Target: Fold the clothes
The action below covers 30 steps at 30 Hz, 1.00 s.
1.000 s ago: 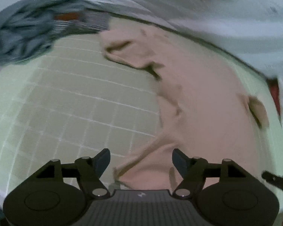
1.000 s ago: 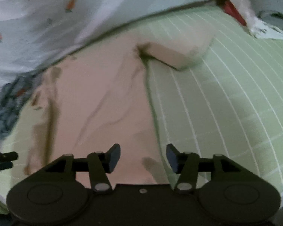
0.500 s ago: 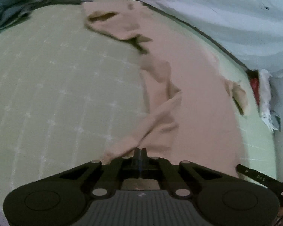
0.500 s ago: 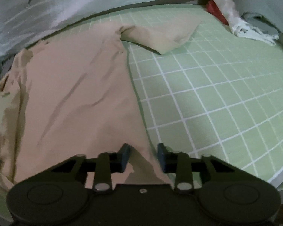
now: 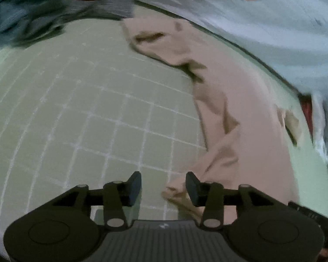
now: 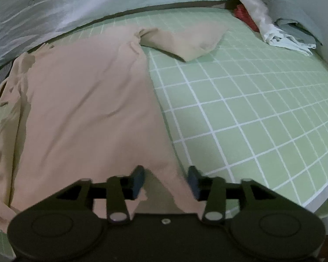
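A beige shirt [image 6: 87, 100] lies spread on a green checked mat [image 6: 240, 109], its right sleeve [image 6: 185, 41] stretched sideways. In the left wrist view the shirt [image 5: 251, 109] has its left edge rumpled and folded over. My left gripper [image 5: 163, 186] is open and empty above the mat, with the shirt's bunched lower corner [image 5: 174, 191] just beside its right finger. My right gripper [image 6: 166, 182] is open, its fingers on either side of the shirt's lower right hem corner, which lies loose between them.
A pale patterned quilt [image 6: 98, 2] borders the mat's far side. A dark grey heap of clothes [image 5: 28, 17] lies at the far left. White and red cloths [image 6: 268, 28] lie at the far right. The mat's edge [image 6: 306, 200] runs near my right gripper.
My left gripper, shut on the shirt's corner half a second ago, has opened and let it go. My right gripper's jaws have widened again over the hem.
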Tool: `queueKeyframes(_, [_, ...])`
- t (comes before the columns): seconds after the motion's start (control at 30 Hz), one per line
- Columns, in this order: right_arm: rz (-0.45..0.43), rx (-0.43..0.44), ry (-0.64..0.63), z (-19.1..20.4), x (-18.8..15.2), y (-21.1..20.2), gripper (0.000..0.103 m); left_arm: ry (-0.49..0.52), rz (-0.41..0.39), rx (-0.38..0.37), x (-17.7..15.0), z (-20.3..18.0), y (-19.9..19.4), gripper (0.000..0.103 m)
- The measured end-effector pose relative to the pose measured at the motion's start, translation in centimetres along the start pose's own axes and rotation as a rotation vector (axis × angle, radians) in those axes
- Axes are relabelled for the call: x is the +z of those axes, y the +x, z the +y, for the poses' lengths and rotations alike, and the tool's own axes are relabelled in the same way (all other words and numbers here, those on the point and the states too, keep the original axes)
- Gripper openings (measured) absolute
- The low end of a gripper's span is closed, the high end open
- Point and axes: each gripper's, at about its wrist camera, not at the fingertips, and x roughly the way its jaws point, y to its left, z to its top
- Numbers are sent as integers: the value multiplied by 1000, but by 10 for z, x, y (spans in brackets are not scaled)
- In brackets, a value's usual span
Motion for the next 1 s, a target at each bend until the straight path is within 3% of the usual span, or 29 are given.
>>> queueKeyframes(0.13, [0,2,-5,1,-3,-1,55,108,23,2,0,-17,14,48])
queueKeyframes(0.23, [-1,1,-7,0,-3,-1,55,164,46,-27,-2,-24,17,40])
queueKeyframes(0.27, [-1,0,-6,1,-4,-1,55,159,48,-33,-3,-24,17,29])
queueKeyframes(0.43, [-10,-8,-3,3,-7,-3,56,134,57,-64,-10,-21,17,27])
queueKeyframes(0.5, [-16,-9,-2,4,-8,-3,56,124,60,-77,-13,-19,17,13])
queueKeyframes(0.57, [-19,-10,0,4,-9,-3,57,117,62,-87,-16,-18,16,6])
queueKeyframes(0.77, [-21,-13,0,2,-9,-3,57,57,24,-24,-27,2,-14,5])
queueKeyframes(0.87, [-19,-15,-3,3,-10,-4,57,-36,26,12,-36,24,-32,4])
queueKeyframes(1.0, [-17,-13,-7,2,-13,-5,62,-131,62,1,-53,41,-36,4])
